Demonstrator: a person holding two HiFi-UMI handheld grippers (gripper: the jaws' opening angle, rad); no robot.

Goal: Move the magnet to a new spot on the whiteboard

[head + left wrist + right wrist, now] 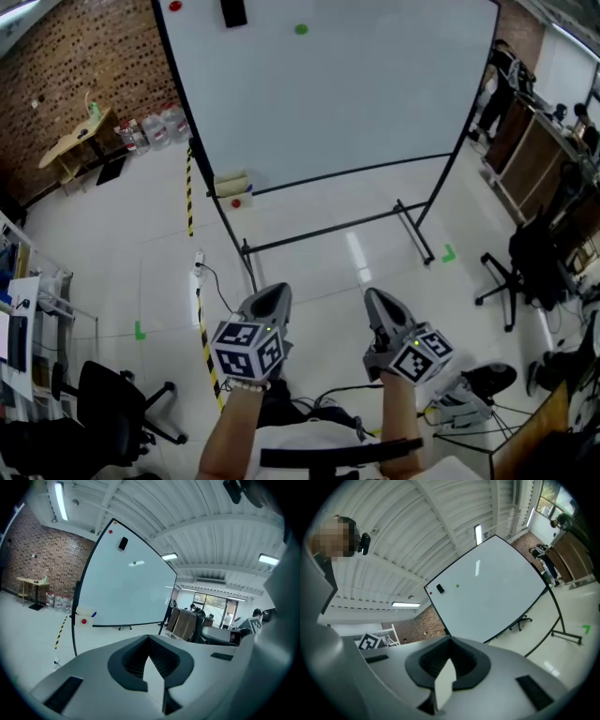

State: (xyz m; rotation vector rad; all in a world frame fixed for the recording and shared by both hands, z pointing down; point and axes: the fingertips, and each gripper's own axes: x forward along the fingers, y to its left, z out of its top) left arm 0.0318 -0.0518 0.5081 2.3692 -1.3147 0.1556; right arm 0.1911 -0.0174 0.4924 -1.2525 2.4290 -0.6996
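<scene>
The whiteboard (347, 94) stands on its frame some way ahead of me. A small green magnet (300, 29) sticks near its top, with a red magnet (174, 6) and a black eraser (232, 11) to its left. The green magnet (135, 563) also shows in the left gripper view, and again as the green magnet (457, 586) in the right gripper view. My left gripper (275, 292) and right gripper (378, 298) are held side by side low in the head view, far short of the board. Both point toward it, jaws shut and empty.
A small box with a red dot (234, 186) hangs at the board's lower left corner. Yellow-black tape (190, 192) and a cable (211, 277) run along the floor. Office chairs (511, 272) and desks (534, 141) stand at the right, and a black chair (112, 398) at the left.
</scene>
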